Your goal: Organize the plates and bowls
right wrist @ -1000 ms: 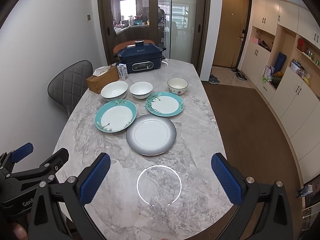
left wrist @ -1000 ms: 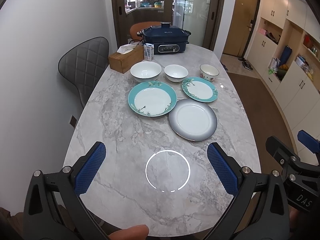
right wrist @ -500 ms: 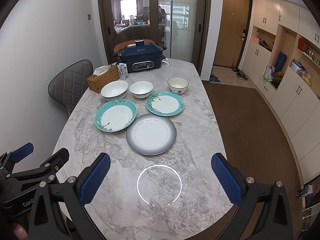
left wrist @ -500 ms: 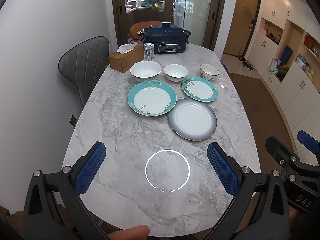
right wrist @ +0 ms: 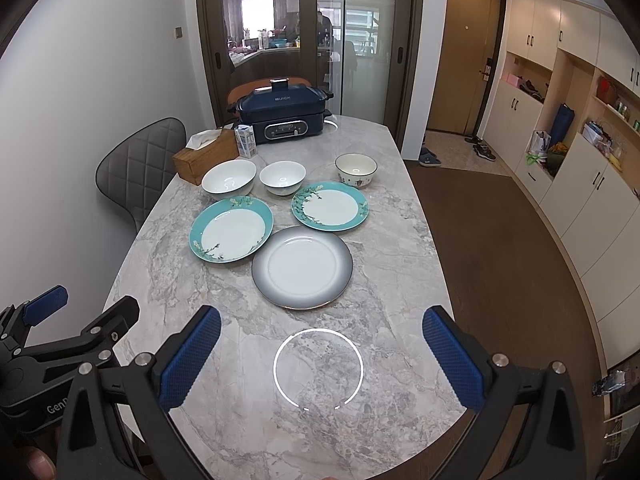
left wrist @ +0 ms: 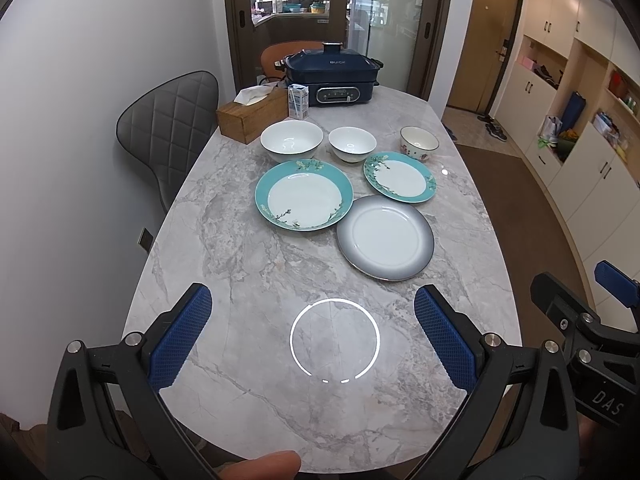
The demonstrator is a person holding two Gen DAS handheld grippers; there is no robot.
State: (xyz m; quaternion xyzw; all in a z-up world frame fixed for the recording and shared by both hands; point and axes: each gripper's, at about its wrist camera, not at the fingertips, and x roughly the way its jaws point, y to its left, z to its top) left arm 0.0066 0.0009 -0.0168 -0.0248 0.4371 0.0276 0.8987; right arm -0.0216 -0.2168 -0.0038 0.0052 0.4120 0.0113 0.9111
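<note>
Nothing had shifted since before; I held left gripper (left wrist: pixel 312 334) and right gripper (right wrist: pixel 320 354) wide apart, empty, short of the grey plate (right wrist: pixel 302 267).

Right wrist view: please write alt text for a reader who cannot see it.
Open blue-padded right tongs hover over a grey marble table holding nothing. Ahead lie a grey-rimmed white plate, two teal-rimmed floral plates and three bowls; the left tongs show at left.

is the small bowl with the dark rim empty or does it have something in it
Empty, as far as shows: the dark-rimmed bowl stands upright on the table, and its pale inside looks bare in both views.
</note>
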